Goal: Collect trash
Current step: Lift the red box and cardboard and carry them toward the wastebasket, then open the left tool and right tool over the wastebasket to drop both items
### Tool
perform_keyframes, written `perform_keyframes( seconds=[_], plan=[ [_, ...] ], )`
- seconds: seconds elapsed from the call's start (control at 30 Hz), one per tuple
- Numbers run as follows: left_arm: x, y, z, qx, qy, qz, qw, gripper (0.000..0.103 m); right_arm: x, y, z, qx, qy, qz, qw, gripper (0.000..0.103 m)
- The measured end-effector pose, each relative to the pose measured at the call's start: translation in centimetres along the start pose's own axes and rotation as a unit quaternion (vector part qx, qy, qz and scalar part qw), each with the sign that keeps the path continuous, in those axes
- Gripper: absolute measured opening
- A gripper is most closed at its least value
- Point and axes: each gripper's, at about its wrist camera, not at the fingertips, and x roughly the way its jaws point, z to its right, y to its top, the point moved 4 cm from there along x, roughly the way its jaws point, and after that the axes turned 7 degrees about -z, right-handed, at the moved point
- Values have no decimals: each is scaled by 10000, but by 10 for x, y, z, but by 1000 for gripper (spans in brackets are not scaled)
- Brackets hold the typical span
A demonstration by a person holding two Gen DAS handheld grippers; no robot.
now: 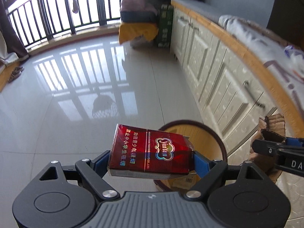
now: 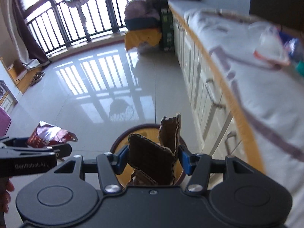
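Here, two pieces of trash are being carried to a bin at once; the left gripper [image 1: 151, 156] is clamped on a red cigarette pack [image 1: 150, 152], its blue pads pressing the pack's two short ends so the printed face looks up at the camera; the pack looks crushed and partly torn open in the right wrist view. The right gripper [image 2: 152, 158] is clamped on a torn scrap of brown corrugated cardboard [image 2: 152, 157], which stands upright between its pads with a ragged tongue rising above them.

Just beyond and below both sets of fingers sits a round waste bin [image 1: 212, 138] with a dark rim and wooden-looking inside; from the right wrist the cardboard hangs directly over its mouth, while from the left wrist the pack covers the bin's near left edge, so it seems only partly above the opening. The two grippers are close beside each other, the right one's tip showing at the left gripper's right.

Farther out, a glossy tiled floor [image 1: 76, 95] runs ahead to a barred window; a long white cabinet [image 1: 209, 60] with a cloth-covered top flanks the right side.

The step in hand appears to be the drop into the bin; the next move likely calls for centring the pack over the opening, then parting each pair of jaws without the grippers knocking together.
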Motion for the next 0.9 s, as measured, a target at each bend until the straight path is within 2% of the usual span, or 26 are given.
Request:
perform_keyframes(
  seconds=[0.5,0.73,0.9],
  plan=[
    [90,14,6,242,-77,-711,9971,88,103,13,1,107,165,-853,9962,57],
    [124,9,22,730,-184,-996,9922,88,134,15,10,85,154,-1087,9939,58],
    [145,1,32,1018,-291,-1216,9869,88,152,16,12,-52,88,-1092,9940,61]
  ],
)
